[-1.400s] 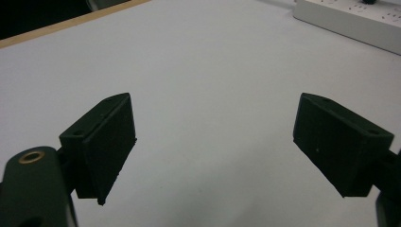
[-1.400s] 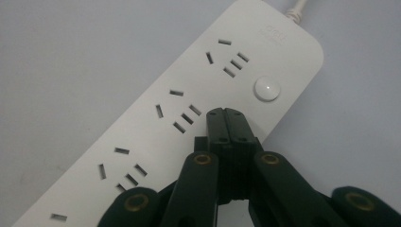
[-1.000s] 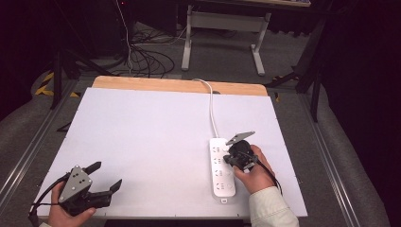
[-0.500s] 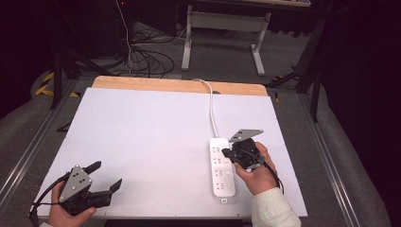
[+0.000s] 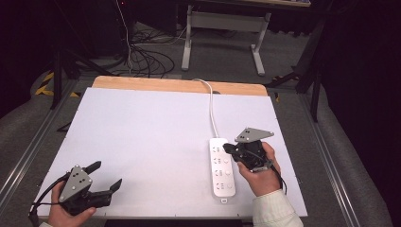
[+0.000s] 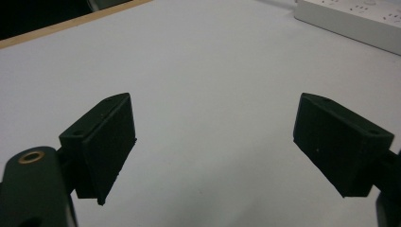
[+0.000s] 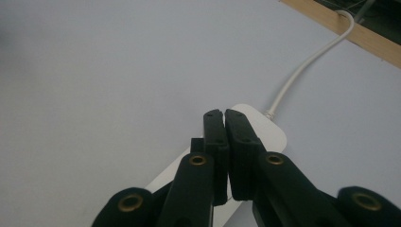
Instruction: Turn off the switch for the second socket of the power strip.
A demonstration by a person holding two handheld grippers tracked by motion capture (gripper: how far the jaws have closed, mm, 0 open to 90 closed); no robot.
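A white power strip [image 5: 222, 171] lies on the white table top [image 5: 142, 132], right of centre, with its cable [image 5: 212, 106] running to the far edge. My right gripper [image 5: 229, 149] hovers over the strip's far end, held by a hand, jaws pressed together. In the right gripper view the right gripper [image 7: 223, 117] is shut with nothing seen between its pads, above the strip's rounded end [image 7: 265, 130] and cable [image 7: 307, 64]. My left gripper [image 5: 105, 175] rests open at the near left corner. In the left gripper view the left gripper [image 6: 213, 137] stands wide open over bare table, the strip [image 6: 350, 19] far off.
A wooden strip [image 5: 179, 86] borders the table's far edge. Metal rails [image 5: 331, 156] run along both sides. Cables [image 5: 142, 59] and a desk frame [image 5: 222, 23] stand on the floor behind.
The right gripper has shifted slightly to the right and farther along the power strip. The left gripper has hardly moved.
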